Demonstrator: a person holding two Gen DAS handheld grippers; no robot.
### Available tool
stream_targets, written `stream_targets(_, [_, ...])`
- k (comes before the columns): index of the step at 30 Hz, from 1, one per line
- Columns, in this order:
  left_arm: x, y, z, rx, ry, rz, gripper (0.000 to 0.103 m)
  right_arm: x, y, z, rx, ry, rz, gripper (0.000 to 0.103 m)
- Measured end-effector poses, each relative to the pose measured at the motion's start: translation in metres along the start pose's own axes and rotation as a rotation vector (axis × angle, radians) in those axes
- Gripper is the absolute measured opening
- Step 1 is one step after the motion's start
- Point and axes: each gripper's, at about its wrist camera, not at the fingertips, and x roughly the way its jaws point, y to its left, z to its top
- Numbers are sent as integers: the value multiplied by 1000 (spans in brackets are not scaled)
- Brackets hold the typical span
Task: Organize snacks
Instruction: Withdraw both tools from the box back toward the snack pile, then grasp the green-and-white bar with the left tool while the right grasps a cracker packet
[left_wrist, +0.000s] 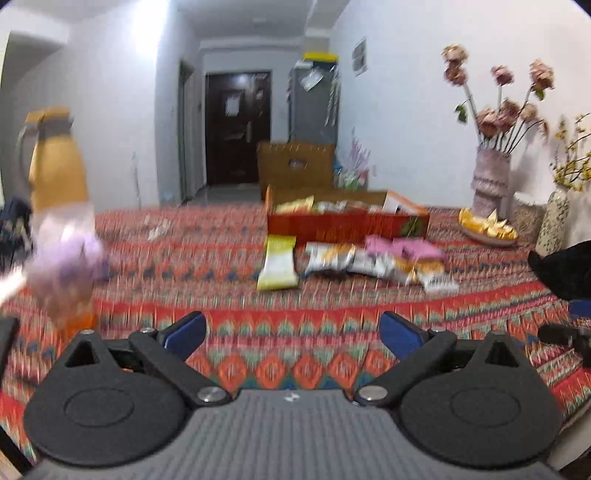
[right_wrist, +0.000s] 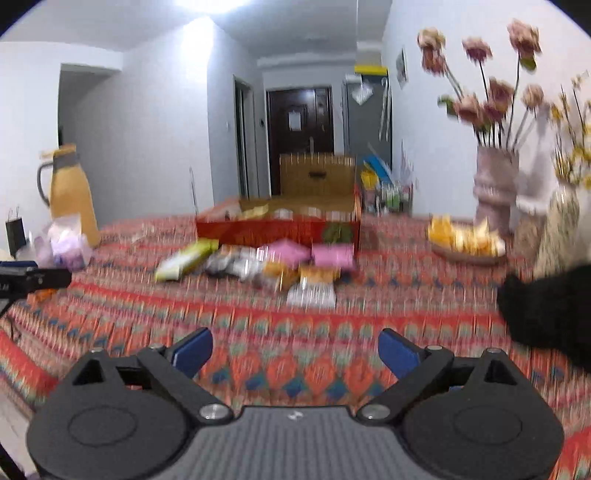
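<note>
The left gripper (left_wrist: 291, 332) and right gripper (right_wrist: 294, 350) both hung over the patterned tablecloth (left_wrist: 221, 258) with fingers spread apart and empty. An open red box (left_wrist: 345, 221) at the table's middle held several snack packets, while loose snack packets (left_wrist: 369, 258) lay just in front of it. A shallow dish (right_wrist: 467, 247) of yellow pieces sat to the right, beside the vase (right_wrist: 495, 188).

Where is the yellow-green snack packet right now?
The yellow-green packet lies on the patterned tablecloth, centre of the left wrist view, just in front of the red box and left of the silver packets.
</note>
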Motion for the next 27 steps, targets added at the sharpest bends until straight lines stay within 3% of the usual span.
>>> stream_targets(4, [6,9,-15,-11,64,-5,102,4,6,-24,-8,88,26,96])
stream_targets(9, [17,14,-18,-11,85,13,102,12,10,-29,-15,113,26,96])
stream_targets(22, [88,22,24,-10,83,-21,101,79,-2,17,9,129,-18,91])
stream_targets(27, [137,29,46,-7,96,-35,91,125,-13,42,12,153,-26,85])
